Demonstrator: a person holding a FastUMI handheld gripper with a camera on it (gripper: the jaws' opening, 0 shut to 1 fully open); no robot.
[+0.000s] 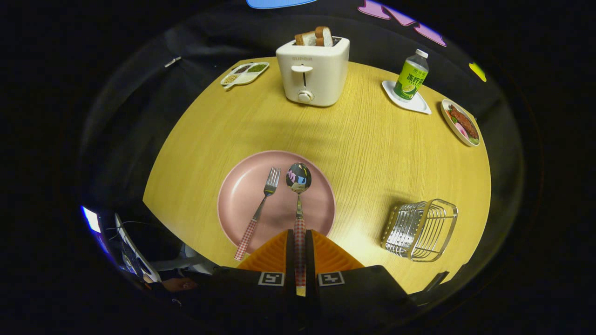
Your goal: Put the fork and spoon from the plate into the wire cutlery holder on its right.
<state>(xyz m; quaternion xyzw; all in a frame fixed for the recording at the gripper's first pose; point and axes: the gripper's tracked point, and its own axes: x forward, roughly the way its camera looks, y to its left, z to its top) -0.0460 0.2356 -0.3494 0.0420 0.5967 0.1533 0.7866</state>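
Observation:
A pink plate [242, 195] lies on the wooden table just ahead of my fingers. On it rests a fork [260, 209] with a red-checked handle, left of my fingers and slanting away from them. The spoon [298, 186] with the same checked handle runs straight back between my fingers, its bowl over the plate's middle. My gripper [300, 242] is shut on the spoon's handle, both fingers pressing its sides. The wire cutlery holder [421, 228] stands on the table to the right of the plate, with nothing in it.
A white toaster [313, 70] with bread slices stands at the table's far side. Left of it is a small divided dish [244, 73]. A green bottle [411, 77] on a white coaster and a plate of food [461, 122] sit far right.

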